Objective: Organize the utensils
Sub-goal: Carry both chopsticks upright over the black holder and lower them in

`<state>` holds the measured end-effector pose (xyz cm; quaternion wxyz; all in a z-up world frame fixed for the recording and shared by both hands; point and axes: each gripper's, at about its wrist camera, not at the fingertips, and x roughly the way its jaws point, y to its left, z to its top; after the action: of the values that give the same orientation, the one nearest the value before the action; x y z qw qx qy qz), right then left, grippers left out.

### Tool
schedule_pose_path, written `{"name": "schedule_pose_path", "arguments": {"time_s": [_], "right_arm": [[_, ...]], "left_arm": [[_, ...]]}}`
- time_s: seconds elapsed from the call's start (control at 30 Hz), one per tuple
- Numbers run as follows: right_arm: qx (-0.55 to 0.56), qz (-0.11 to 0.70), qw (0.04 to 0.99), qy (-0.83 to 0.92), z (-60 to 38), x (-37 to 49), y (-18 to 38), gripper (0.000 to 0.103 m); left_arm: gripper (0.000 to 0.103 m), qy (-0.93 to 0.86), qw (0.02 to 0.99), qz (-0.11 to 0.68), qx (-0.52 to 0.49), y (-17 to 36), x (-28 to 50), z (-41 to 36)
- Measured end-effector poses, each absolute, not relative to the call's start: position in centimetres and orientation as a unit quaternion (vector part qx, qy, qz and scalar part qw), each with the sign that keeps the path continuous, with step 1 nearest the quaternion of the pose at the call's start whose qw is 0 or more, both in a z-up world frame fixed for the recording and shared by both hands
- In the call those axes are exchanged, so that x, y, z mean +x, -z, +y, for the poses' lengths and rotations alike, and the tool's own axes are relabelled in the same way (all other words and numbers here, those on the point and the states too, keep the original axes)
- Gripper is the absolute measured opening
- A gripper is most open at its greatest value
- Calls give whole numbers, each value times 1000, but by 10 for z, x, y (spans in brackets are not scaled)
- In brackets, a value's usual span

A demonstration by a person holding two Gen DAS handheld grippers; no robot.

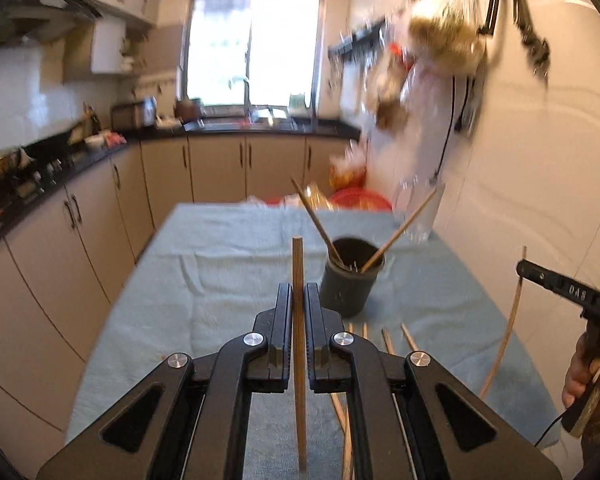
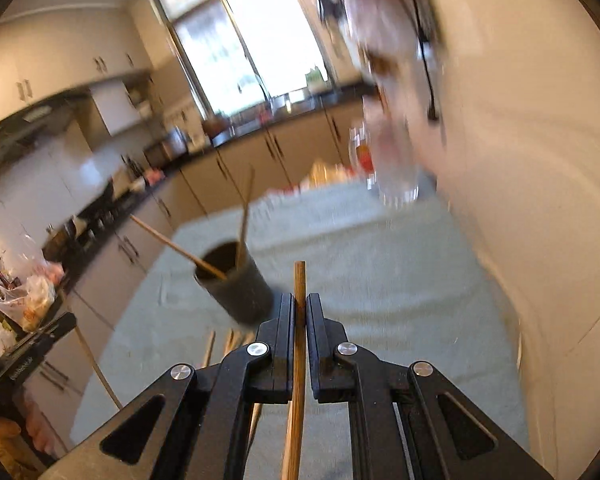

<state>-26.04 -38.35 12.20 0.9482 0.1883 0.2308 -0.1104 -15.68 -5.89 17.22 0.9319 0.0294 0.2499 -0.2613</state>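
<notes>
Both tongs, left and right, each pinching a brown wooden chopstick; beyond, dark cylindrical cup on pale-blue-towelled counter, bright kitchen window behind.

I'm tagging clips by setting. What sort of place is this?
A home kitchen, most likely: a sink under the window, cabinets along a dark counter, and a range hood on the left.
</notes>
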Motion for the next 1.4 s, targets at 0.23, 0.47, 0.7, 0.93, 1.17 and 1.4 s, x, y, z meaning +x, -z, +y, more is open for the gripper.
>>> {"name": "schedule_pose_path", "arguments": {"time_s": [0.23, 0.47, 0.7, 0.93, 1.17, 1.4], "right_arm": [[160, 201, 957, 136, -365, -297, -133, 6], [137, 205, 962, 119, -353, -309, -142, 6], [129, 200, 965, 107, -344, -312, -150, 6], [125, 193, 967, 108, -345, -311, -156, 6], [124, 182, 969, 108, -348, -310, -166, 6], [133, 170, 972, 94, -350, -292, -182, 6]], "left_arm": [[5, 256, 937, 236, 29, -177, -181, -40], [5, 265, 934, 238, 27, -184, -197, -31], [5, 279, 932, 230, 15, -199, -212, -18], [5, 287, 932, 221, 15, -209, -222, -15], [5, 298, 933, 202, 14, -225, -224, -15], [5, 308, 927, 213, 0, -242, -199, -30]]}}
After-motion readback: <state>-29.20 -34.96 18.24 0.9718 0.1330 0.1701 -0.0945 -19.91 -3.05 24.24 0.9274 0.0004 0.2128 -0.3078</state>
